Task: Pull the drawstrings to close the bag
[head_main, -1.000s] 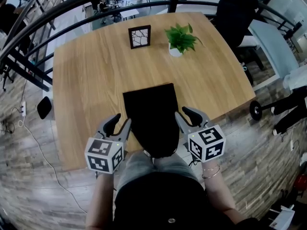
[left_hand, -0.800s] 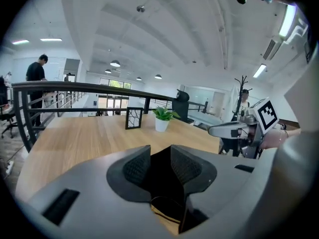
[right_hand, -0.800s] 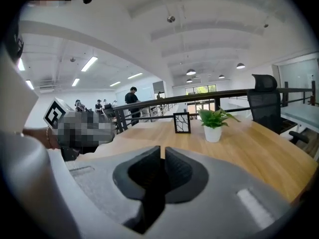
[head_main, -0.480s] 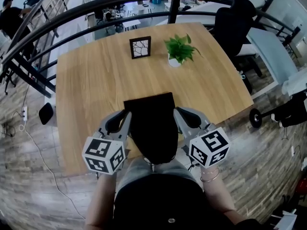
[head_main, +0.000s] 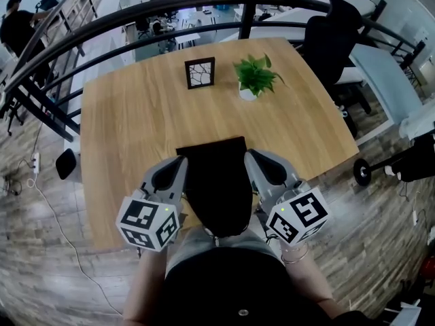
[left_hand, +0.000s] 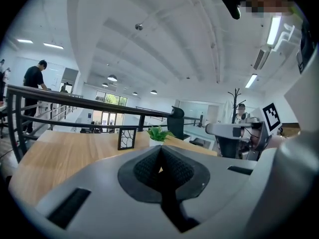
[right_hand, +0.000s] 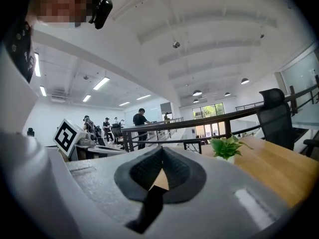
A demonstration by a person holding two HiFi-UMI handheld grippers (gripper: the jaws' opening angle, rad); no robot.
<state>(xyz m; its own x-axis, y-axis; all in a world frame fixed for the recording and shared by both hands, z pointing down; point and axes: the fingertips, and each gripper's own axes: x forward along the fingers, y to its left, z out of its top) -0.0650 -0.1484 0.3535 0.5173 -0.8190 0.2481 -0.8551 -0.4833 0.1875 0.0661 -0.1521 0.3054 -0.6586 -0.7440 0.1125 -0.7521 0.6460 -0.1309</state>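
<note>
"At the near edge of the bench (head_main: 129, 114), why does the bag (head_main: 216, 182) lie lengthwise, straight in front of the person?" asks the first.

"Probably so that each side faces one hand. Its flat end points toward the plant (head_main: 255, 75) and its rounded end hangs over the edge toward the person's lap. Which end is the mouth cannot be told, because the black cloth hides any cord."

"And the claws?"

"The left claw (head_main: 178, 161) is at the bag's left flank and the right claw (head_main: 250, 156) is at its right. Both point away from the person, nearly level. The left one has just been closing, and its pads now meet. The right one's pads are pressed together too. Neither gripper view shows anything between them, though a thin dark cord could be nipped there unseen."

"Why flank it so evenly?"

"A drawstring mouth gathers when both cords are drawn apart together. One claw on each side balances the pull and keeps the bag from sliding. The bag looks flat and ungathered, so the closing seems not yet done."

"The risk?"

"If the pads caught only cloth, or nothing, the pull would drag the bag or come away empty. The picture frame (head_main: 200, 72) and the plant stand well apart, out of the way."
</note>
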